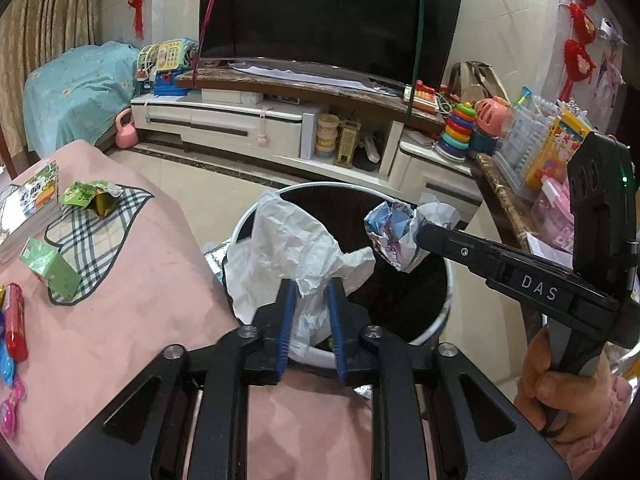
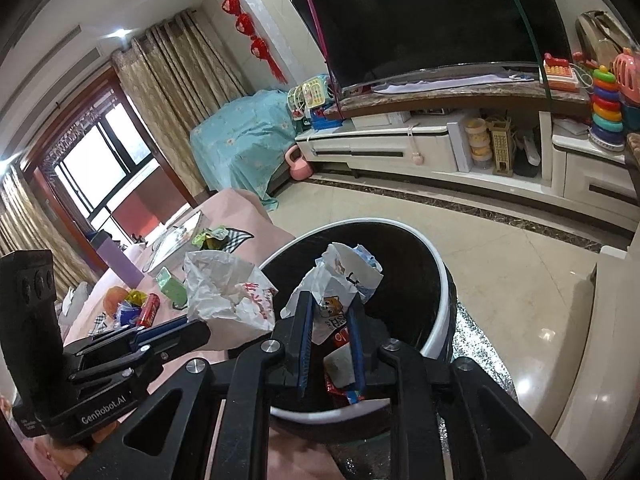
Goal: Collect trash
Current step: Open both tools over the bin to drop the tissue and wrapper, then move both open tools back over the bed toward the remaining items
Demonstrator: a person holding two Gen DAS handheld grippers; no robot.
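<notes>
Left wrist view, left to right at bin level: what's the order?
Green carton on the pink cloth → white crumpled bag in left gripper → printed paper wad → right gripper → person's hand.

Both grippers, left and right, angle downward, jaws narrowly parted.

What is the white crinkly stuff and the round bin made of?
The white crumpled sheet looks like thin matte paper or plastic film; its sharp creases and folds suggest that. The bin seems hard glossy plastic, judging by its smooth white rim; its inside is dark, maybe a liner.
</notes>
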